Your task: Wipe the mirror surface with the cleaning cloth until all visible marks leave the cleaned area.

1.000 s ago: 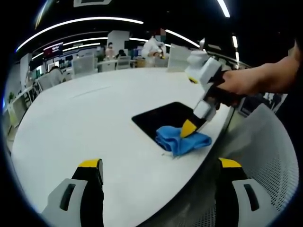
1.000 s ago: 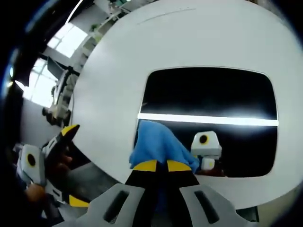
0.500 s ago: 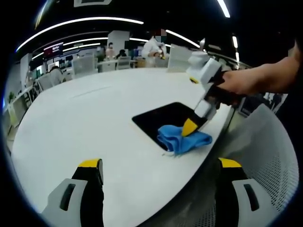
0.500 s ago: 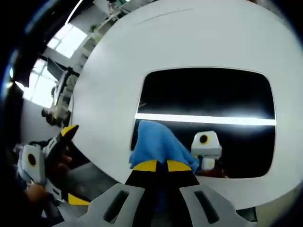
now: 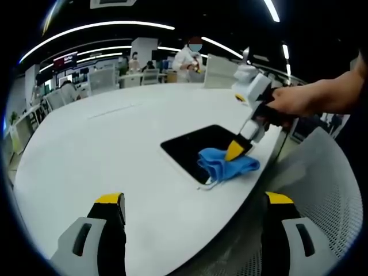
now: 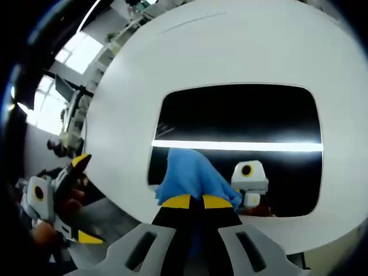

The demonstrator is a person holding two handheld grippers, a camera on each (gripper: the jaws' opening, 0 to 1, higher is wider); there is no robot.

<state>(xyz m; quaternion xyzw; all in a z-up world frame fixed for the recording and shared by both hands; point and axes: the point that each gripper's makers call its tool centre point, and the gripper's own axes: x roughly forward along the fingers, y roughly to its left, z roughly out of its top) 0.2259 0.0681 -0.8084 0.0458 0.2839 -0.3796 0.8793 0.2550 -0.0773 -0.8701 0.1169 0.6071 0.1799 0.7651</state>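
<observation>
A dark rectangular mirror (image 5: 198, 144) (image 6: 241, 118) lies flat on the white round table (image 5: 103, 144) (image 6: 230, 52), reflecting a ceiling light strip. My right gripper (image 6: 191, 202) (image 5: 234, 151) is shut on a blue cleaning cloth (image 6: 192, 175) (image 5: 227, 165), pressing it on the mirror's near edge. In the left gripper view the cloth hangs partly off the mirror onto the table. My left gripper (image 5: 192, 204) (image 6: 60, 195) stands open over the table's front edge, holding nothing, well apart from the mirror.
A white mesh chair (image 5: 319, 190) stands right of the table. The hand (image 5: 299, 100) holding my right gripper reaches in from the right. Desks, chairs and people (image 5: 187, 57) sit in the background. Broad bare table surface lies left of the mirror.
My right gripper has slid the cloth a short way along the mirror's edge, to the right in the left gripper view. The left gripper has stayed put.
</observation>
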